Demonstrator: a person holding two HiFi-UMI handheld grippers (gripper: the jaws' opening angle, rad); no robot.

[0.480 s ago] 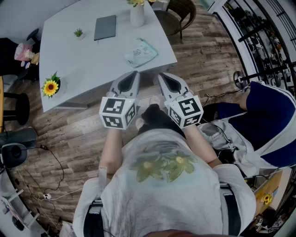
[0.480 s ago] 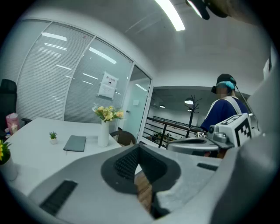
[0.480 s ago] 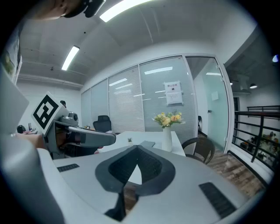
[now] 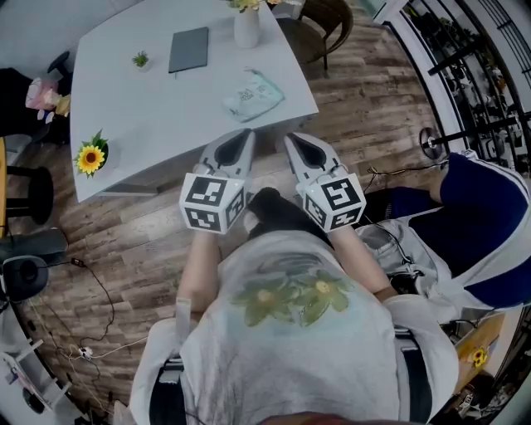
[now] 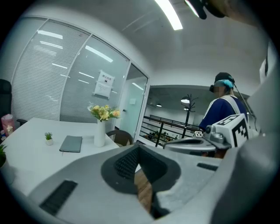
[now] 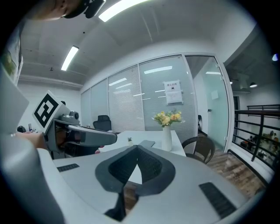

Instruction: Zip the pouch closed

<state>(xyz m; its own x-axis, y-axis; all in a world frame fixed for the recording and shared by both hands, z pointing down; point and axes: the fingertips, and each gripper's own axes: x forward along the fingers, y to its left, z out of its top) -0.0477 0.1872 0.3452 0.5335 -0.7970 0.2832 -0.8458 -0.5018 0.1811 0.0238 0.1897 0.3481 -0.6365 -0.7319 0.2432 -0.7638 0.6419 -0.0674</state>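
Observation:
A pale teal pouch (image 4: 253, 95) lies on the white table (image 4: 133, 124) near its front right corner. My left gripper (image 4: 246, 134) and right gripper (image 4: 293, 138) are held side by side, short of the table's front edge, both pointing toward the pouch. Both are shut with nothing between the jaws. In the left gripper view the left gripper (image 5: 139, 147) has its jaws closed tip to tip. The right gripper view shows the right gripper (image 6: 137, 148) the same way. The pouch is hidden behind the jaws in both gripper views.
On the table stand a white vase with yellow flowers (image 4: 246, 25), a grey notebook (image 4: 189, 49), a small potted plant (image 4: 141, 60) and a sunflower (image 4: 90, 156). A chair (image 4: 328, 21) stands beyond the table. A person in blue (image 4: 481, 216) is at the right.
Both grippers have stayed where they were, still shut. The person in blue at the right has shifted slightly.

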